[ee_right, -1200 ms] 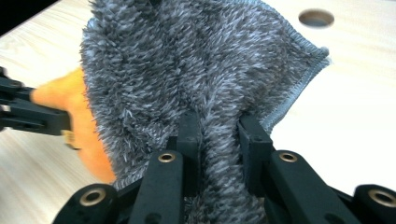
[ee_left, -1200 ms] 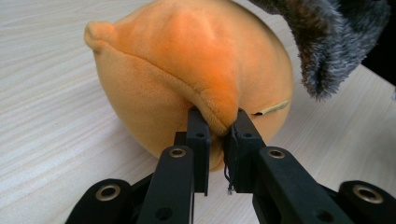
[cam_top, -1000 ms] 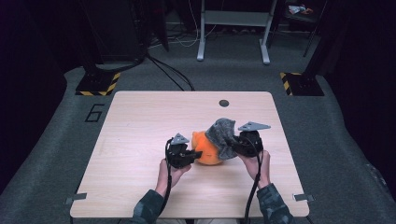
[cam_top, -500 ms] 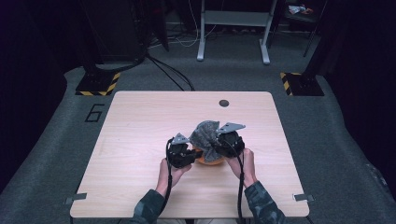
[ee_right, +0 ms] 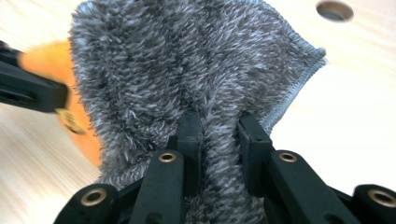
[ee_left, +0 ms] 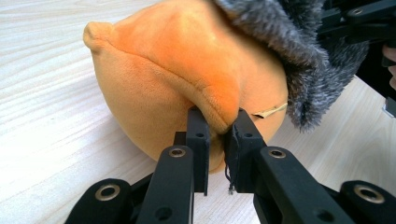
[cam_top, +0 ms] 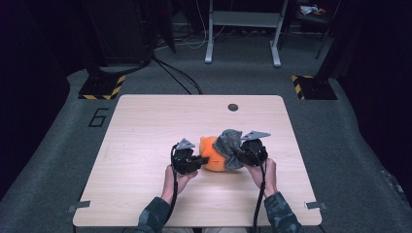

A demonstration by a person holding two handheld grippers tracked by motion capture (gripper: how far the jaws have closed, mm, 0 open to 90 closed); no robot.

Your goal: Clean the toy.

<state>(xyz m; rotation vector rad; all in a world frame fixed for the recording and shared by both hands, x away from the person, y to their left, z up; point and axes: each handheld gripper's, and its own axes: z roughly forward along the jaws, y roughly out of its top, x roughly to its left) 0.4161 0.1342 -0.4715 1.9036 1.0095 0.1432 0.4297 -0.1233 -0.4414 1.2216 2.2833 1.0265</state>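
Note:
An orange plush toy (cam_top: 210,154) lies on the wooden table (cam_top: 145,131), near its front middle. My left gripper (cam_top: 198,160) comes at it from the left and is shut on a fold of the orange plush (ee_left: 219,105). A fuzzy grey cloth (cam_top: 229,145) drapes over the toy's right side. My right gripper (cam_top: 238,156) is shut on a pinch of that grey cloth (ee_right: 187,79), with pile bunched between its jaws. In the right gripper view the orange toy (ee_right: 51,65) peeks out left of the cloth, beside a jaw of the left gripper.
A round cable hole (cam_top: 233,107) sits near the table's far edge. Bare tabletop spreads to the left and behind the toy. Beyond the table are dark carpet, desk legs (cam_top: 210,34) and yellow-black striped feet (cam_top: 103,87).
The right gripper with the grey cloth swung left over the toy half a second ago, then came back right and lower. The left gripper stayed put on the toy.

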